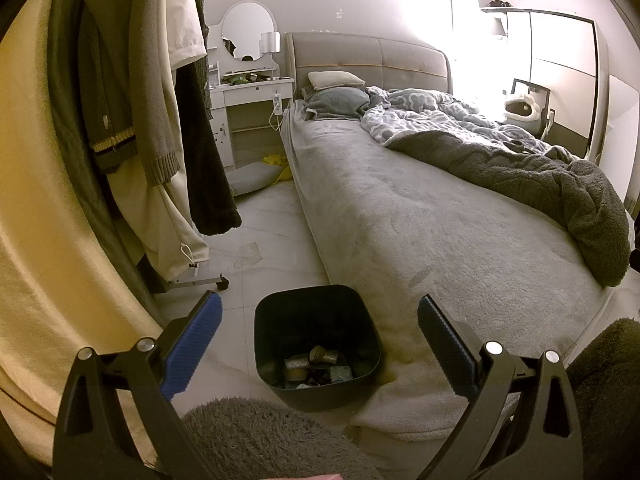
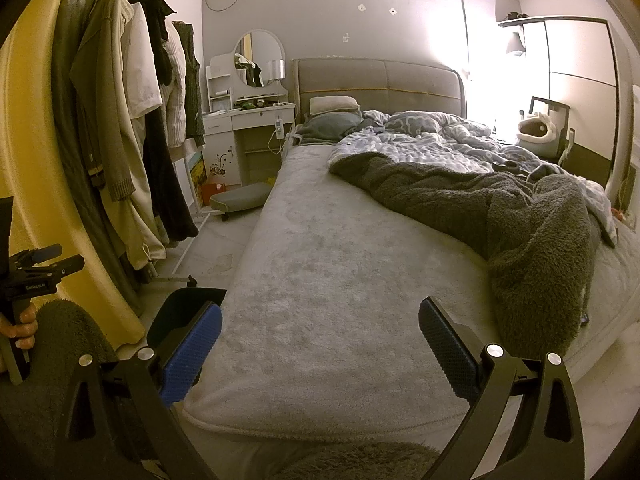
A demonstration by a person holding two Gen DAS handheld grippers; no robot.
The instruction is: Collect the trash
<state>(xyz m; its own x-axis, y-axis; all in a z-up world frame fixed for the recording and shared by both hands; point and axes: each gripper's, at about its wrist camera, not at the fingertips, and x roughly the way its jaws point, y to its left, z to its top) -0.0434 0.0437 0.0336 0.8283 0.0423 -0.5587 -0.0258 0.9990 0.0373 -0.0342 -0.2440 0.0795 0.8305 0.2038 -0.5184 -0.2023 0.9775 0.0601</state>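
My left tool [image 1: 318,334] hangs with its blue pads spread wide and nothing between them, right above the black bin [image 1: 317,342] on the floor [image 1: 260,220]. The bin stands against the near left corner of the bed [image 1: 420,220], and scraps of trash [image 1: 318,366] lie in its bottom. My right tool [image 2: 320,334] is spread wide too, empty, over the near end of the bed; the bin's rim [image 2: 192,300] shows just behind its left pad. Farther off, a grey blanket [image 2: 520,216] is bunched on the right side of the bed. Clothes [image 1: 132,92] hang on a rack at left, and a white desk [image 1: 256,96] with a round mirror [image 1: 249,30] stands by the headboard.
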